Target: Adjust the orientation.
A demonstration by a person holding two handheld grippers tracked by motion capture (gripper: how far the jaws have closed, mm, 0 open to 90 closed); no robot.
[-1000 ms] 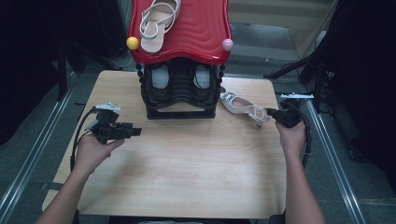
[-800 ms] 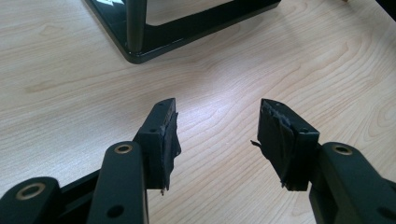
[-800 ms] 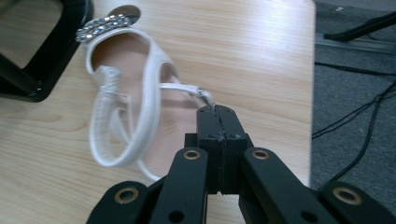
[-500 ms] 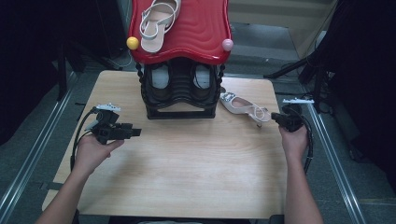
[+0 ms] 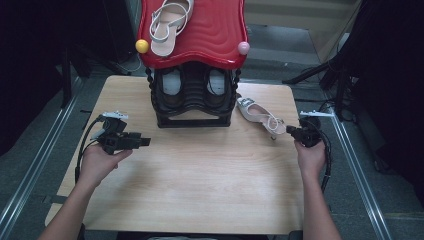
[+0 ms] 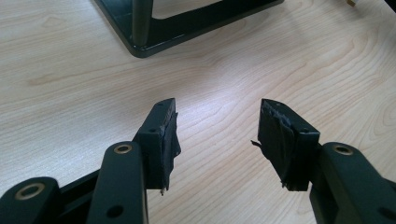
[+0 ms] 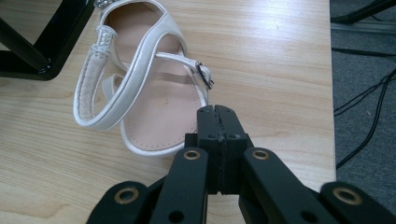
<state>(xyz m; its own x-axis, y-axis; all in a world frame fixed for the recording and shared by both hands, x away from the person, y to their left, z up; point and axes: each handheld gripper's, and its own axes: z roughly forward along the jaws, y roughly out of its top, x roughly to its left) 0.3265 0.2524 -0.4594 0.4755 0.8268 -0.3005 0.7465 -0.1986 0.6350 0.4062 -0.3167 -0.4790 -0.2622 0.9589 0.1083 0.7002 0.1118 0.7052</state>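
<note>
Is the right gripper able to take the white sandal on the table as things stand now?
Probably yes. The right gripper sits just behind the heel of the white sandal, with bare table around it and nothing between. But its jaws are shut, so they must open first.

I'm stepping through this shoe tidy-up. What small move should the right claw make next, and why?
Probably open the right claw: its jaws are pressed shut with nothing between them, right at the heel end of the white sandal, which lies flat on the table.
</note>
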